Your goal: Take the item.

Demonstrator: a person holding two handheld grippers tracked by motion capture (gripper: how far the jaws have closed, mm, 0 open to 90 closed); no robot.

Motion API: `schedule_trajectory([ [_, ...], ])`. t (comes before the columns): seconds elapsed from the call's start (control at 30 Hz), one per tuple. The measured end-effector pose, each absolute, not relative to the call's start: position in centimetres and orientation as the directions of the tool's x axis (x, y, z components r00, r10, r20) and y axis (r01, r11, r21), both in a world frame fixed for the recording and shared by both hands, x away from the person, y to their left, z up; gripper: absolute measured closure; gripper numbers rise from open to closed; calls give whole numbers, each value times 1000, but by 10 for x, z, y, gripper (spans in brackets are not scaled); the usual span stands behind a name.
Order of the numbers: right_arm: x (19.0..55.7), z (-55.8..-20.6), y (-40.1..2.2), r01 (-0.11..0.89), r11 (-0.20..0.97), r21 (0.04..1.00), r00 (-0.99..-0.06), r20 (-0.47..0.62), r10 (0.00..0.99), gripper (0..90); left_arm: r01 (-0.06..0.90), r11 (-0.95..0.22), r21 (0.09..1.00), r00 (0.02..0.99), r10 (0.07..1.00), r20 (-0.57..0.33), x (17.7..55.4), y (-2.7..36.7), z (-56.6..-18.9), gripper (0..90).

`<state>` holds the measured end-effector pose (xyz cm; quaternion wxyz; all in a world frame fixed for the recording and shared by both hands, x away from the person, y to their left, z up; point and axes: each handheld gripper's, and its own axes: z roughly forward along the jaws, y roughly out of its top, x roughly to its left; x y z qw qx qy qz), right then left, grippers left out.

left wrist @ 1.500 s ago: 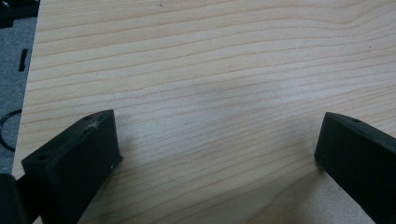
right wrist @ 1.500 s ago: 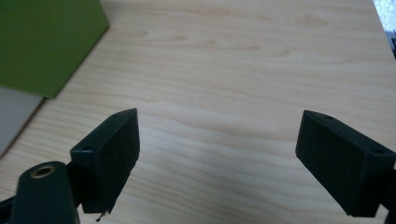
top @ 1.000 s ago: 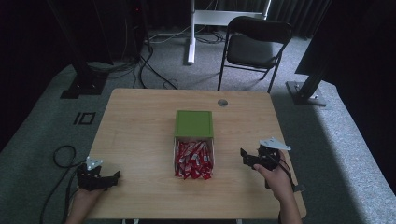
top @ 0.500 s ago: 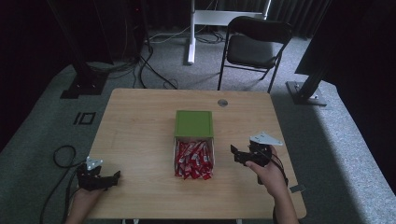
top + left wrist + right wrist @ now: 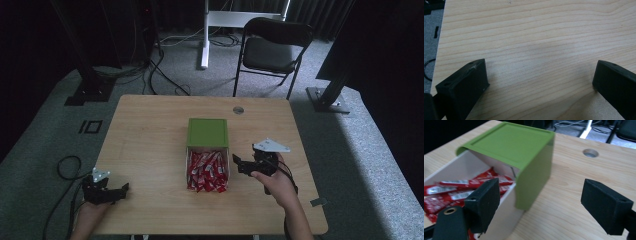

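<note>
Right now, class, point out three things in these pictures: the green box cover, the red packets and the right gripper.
green box cover [image 5: 207,132], high view, on its flat top.
red packets [image 5: 206,171], high view, middle of the pile in the open drawer.
right gripper [image 5: 236,164], high view, between its open jaw tips.

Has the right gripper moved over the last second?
Yes. The right gripper has moved left, closer to the drawer of red packets.

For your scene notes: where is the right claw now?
In the high view, the right claw is open beside the right wall of the white drawer of red packets.
</note>
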<state>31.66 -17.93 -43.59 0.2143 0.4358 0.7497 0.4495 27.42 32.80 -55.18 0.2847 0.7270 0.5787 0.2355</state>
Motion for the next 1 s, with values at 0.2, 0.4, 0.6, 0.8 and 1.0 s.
schedule_trajectory([
  [0.2, 317, -434, -162, 445, 246, 861, -563, 55, 825, 159, 707, -168, 686, 219, 976, 13, 274, 328, -552, 7],
  [0.4, 316, -435, -145, 432, 273, 860, -605, 52, 794, 159, 707, -167, 687, 219, 976, 12, 274, 328, -552, 7],
  [0.6, 317, -437, -128, 419, 298, 857, -641, 47, 766, 160, 707, -168, 687, 219, 976, 13, 274, 328, -552, 7],
  [0.8, 318, -440, -114, 417, 312, 854, -669, 55, 741, 160, 707, -168, 687, 219, 976, 13, 274, 328, -552, 7],
  [1.0, 316, -444, -100, 413, 322, 852, -693, 65, 718, 159, 707, -167, 687, 219, 976, 12, 274, 328, -552, 7],
])
